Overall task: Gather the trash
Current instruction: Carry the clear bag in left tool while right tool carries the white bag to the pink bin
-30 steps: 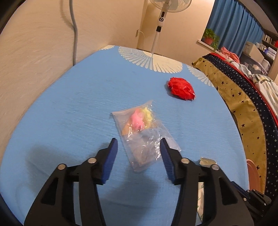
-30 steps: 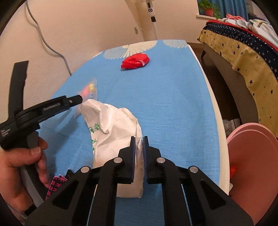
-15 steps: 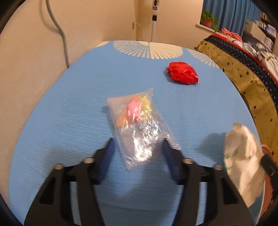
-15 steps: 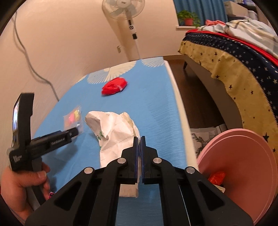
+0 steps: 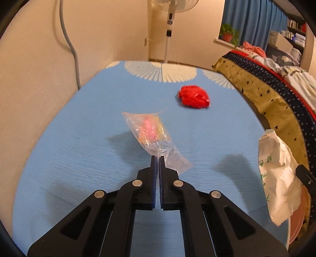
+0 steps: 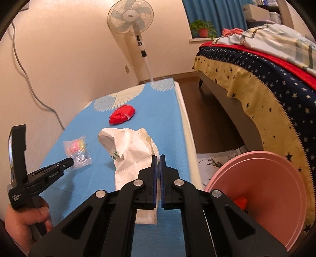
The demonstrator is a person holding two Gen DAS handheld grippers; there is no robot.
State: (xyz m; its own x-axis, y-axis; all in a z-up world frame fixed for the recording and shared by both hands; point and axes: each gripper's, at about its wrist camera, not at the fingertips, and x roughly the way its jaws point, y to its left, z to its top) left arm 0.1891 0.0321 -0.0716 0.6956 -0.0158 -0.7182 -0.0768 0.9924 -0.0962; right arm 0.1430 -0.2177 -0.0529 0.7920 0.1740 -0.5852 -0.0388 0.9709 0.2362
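A clear plastic bag (image 5: 152,134) with pink and yellow bits hangs just above the blue table (image 5: 79,138), casting a shadow. My left gripper (image 5: 157,157) has its jaws closing tight on the bag's near end, pads pressing the film; it also shows in the right wrist view (image 6: 72,162). My right gripper (image 6: 157,156) is shut on a crumpled white paper bag (image 6: 134,146) with green print, held up near the table's right edge (image 5: 276,174). A red crumpled wrapper (image 5: 194,96) lies farther back on the table (image 6: 122,114).
A pink bin (image 6: 256,187) stands on the floor right of the table, with an orange-red scrap (image 6: 241,201) inside. A bed with a star-patterned cover (image 6: 266,94) lies beyond it. A standing fan (image 6: 130,17) and a wall are behind the table. A hand (image 6: 25,217) holds the left gripper.
The left jaws went from wide open around the plastic bag to shut on it, and the bag rose off the cloth. The right gripper rose with the white bag, turning toward the pink bin.
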